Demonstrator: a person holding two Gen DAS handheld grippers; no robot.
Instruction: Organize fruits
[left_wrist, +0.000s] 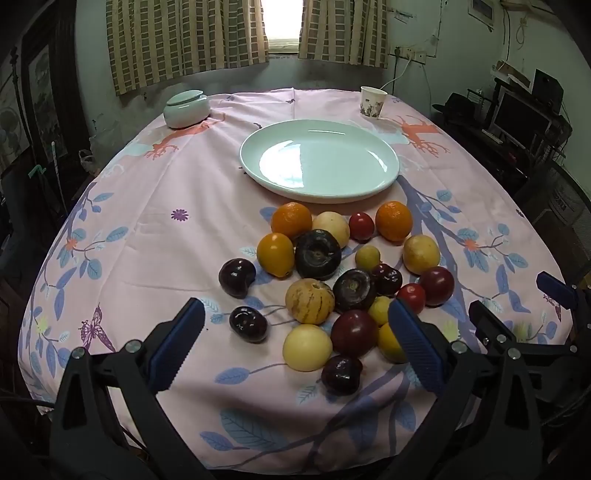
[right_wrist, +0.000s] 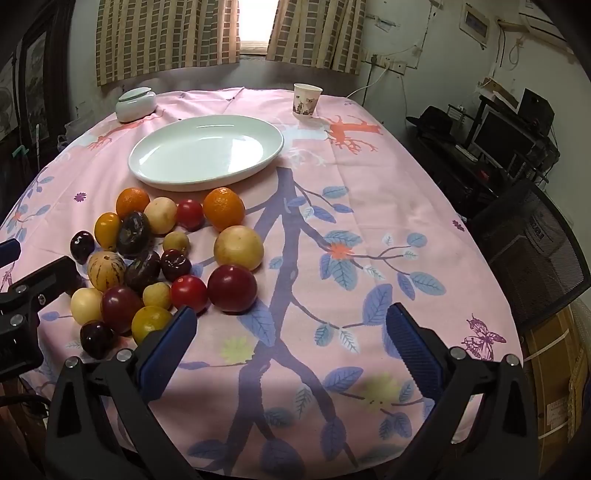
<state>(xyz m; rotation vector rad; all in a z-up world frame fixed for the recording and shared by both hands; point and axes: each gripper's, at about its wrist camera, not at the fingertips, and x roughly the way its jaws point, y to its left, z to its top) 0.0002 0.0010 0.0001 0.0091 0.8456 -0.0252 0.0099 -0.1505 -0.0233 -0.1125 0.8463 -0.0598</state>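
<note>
We are holding both the left gripper (left_wrist: 295, 345) and right gripper (right_wrist: 290, 345) spread, empty; nudging the crowded fruit pile (left_wrist: 332, 280) risks rolling fruit away from the plate (left_wrist: 388, 177) at twelve o'clock.

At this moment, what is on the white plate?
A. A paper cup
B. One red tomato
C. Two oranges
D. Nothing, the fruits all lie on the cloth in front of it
D: the white plate shows a bare, shiny surface in both views, while the pile of fruits sits on the tablecloth nearer the cameras, and both grippers are open and empty.
</note>
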